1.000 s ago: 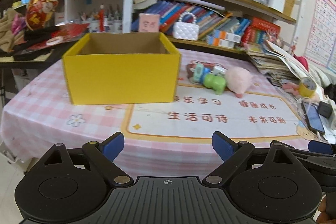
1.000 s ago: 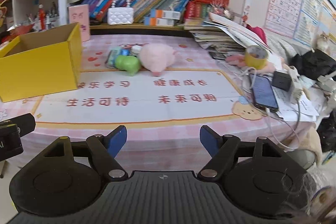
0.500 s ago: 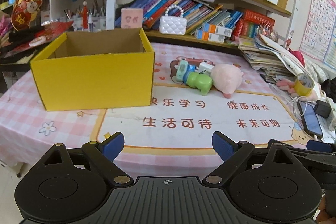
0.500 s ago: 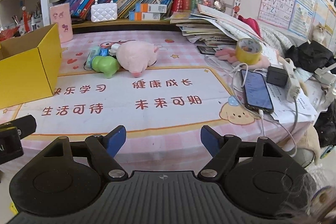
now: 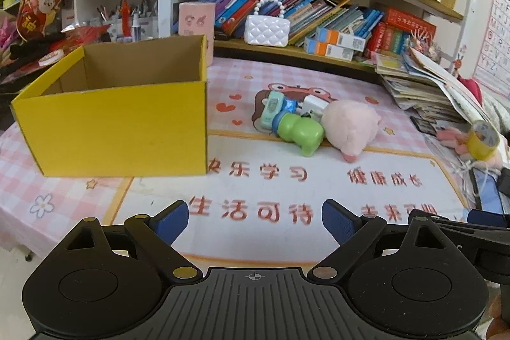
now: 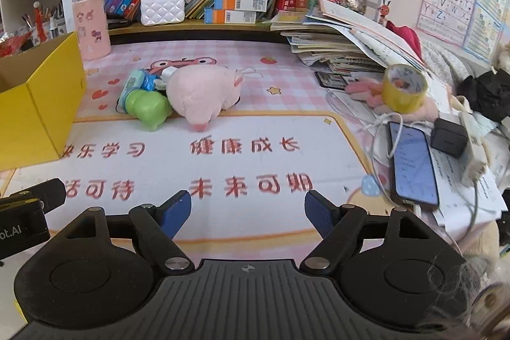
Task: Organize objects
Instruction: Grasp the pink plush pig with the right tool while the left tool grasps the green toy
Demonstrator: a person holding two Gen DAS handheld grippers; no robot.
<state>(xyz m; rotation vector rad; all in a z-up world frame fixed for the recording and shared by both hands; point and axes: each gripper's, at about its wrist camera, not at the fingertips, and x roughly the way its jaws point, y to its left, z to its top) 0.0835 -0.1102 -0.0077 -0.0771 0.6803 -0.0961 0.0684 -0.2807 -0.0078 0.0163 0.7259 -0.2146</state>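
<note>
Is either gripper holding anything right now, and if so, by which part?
Nothing is held. The left gripper and right gripper both stand open over the table, short of the toys.

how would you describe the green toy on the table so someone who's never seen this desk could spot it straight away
Start at the big yellow box on the pink checked tablecloth; just to its right in the left wrist view lies a small huddle of toys. The green toy is at the front of that huddle, touching the pink plush. It is the only glossy, bright green piece there.

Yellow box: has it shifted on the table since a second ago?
No. The yellow box keeps its corner at the mat's first red characters; only the camera approached.
</note>
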